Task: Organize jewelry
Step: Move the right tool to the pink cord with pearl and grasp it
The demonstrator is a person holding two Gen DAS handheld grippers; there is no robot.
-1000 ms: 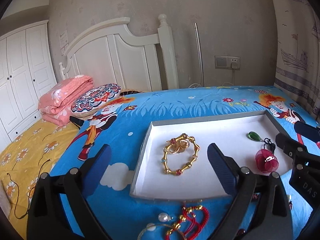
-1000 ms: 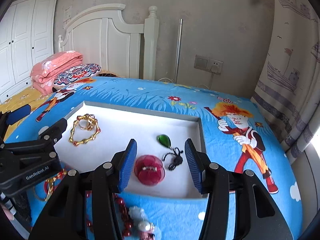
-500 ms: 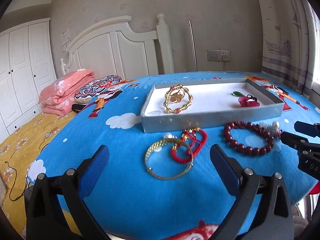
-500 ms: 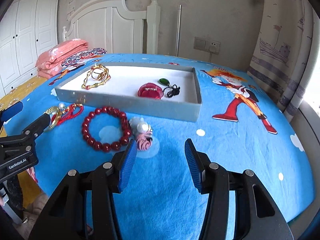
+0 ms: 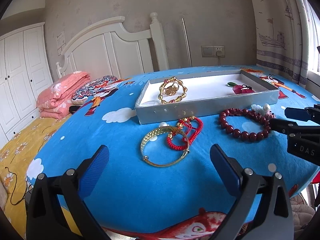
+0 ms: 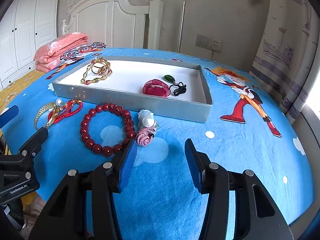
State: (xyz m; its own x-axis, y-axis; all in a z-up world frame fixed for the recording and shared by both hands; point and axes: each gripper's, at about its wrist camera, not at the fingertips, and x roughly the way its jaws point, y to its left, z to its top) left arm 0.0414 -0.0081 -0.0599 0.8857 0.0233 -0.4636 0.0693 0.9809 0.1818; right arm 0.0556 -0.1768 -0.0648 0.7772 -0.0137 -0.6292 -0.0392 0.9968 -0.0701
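Left claw (image 5: 160, 163) open above gold bangle (image 5: 164, 148), right claw (image 6: 161, 156) empty

Right claw (image 6: 161, 160) open above bedsheet (image 6: 230, 160), red bead bracelet (image 6: 106, 128) just left.

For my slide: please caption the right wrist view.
Open right gripper above blue bedsheet, near red bead bracelet.

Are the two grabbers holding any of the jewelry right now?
No. The left gripper and right gripper are both open and empty; the gold bangle and red beads lie untouched on the bed.
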